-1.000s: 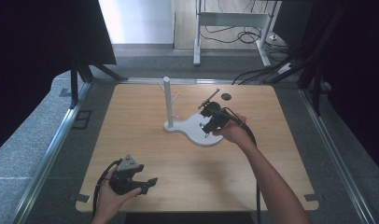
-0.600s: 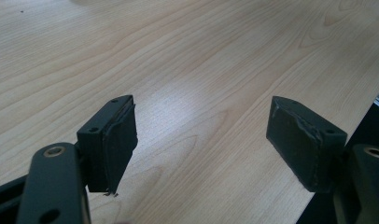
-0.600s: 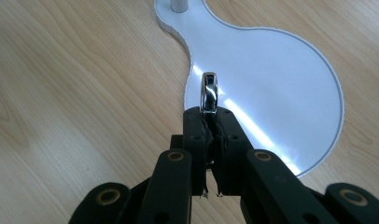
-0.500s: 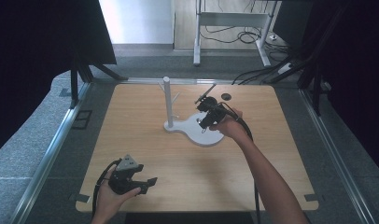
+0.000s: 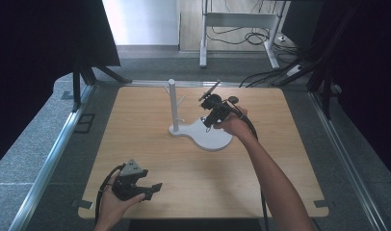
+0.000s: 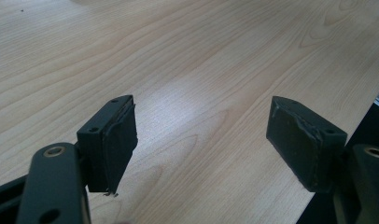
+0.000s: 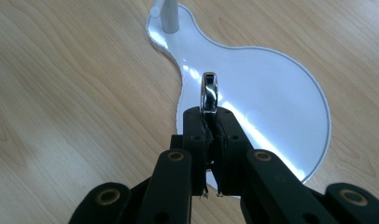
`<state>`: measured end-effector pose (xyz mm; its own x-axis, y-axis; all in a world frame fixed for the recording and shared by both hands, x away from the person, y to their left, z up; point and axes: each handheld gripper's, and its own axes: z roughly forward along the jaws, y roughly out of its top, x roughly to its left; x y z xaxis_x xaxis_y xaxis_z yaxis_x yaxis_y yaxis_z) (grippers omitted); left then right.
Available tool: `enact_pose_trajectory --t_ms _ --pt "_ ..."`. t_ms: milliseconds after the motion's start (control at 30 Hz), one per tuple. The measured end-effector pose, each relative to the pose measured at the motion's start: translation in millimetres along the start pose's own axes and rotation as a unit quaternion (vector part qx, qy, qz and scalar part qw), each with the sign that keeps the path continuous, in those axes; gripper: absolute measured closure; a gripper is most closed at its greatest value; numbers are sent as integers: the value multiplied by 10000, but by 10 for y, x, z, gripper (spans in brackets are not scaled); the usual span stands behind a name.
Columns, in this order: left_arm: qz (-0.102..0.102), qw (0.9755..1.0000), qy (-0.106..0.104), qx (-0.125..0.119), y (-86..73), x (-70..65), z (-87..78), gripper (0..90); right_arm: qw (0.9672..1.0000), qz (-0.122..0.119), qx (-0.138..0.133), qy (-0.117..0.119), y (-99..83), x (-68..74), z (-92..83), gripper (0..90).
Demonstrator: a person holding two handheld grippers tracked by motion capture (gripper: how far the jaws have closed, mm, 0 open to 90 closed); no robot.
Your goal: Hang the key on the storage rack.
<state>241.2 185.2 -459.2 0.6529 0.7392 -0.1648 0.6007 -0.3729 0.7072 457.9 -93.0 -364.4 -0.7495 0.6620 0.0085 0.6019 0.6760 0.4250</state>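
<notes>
Lifted slightly, right tongs (image 7: 209,116) clench a shiny silver metal ring (image 7: 209,91) above the white stand's base (image 7: 271,84); hanging remains. Left tongs (image 6: 201,140) gape empty.

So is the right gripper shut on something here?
Shut: the right gripper pinches a shiny metal ring edge-on above the white stand base.

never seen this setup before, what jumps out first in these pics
The shiny silver ring pinched upright between the closed jaws of the right gripper, held just above the glossy white stand base at mid-table. Next, the white post with small pegs rising from that base. The left gripper sits open over bare wood near the table's front edge.
</notes>
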Motion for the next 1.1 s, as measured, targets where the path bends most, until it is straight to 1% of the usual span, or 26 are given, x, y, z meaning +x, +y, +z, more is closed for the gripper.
enact_pose_trajectory --t_ms 300,400,467,633,667,833,933,1100 --pt "-1 10000 -1 -9 1 1 -15 251 10000 80 -12 -17 83 -35 11 847" --pt "7 10000 -7 -17 3 -5 -12 251 9999 99 -64 -23 127 -60 7 848" --pt "11 10000 -16 -19 5 -13 -9 250 9999 106 -107 -19 150 -68 2 848" --pt "15 10000 -23 -9 5 -11 -9 250 9999 82 -108 -23 213 -58 4 847" --pt "12 10000 -27 -14 3 -10 -8 250 9999 71 -138 -16 250 -55 10 847" --pt "13 10000 -27 -16 3 -9 -13 250 9998 83 -151 -26 327 -51 45 847" --pt "16 10000 -29 -16 4 -9 -17 250 9999 110 -90 -43 410 -67 92 847" --pt "13 10000 -43 -21 5 -7 -27 250 9999 126 -84 -30 478 -98 147 847"
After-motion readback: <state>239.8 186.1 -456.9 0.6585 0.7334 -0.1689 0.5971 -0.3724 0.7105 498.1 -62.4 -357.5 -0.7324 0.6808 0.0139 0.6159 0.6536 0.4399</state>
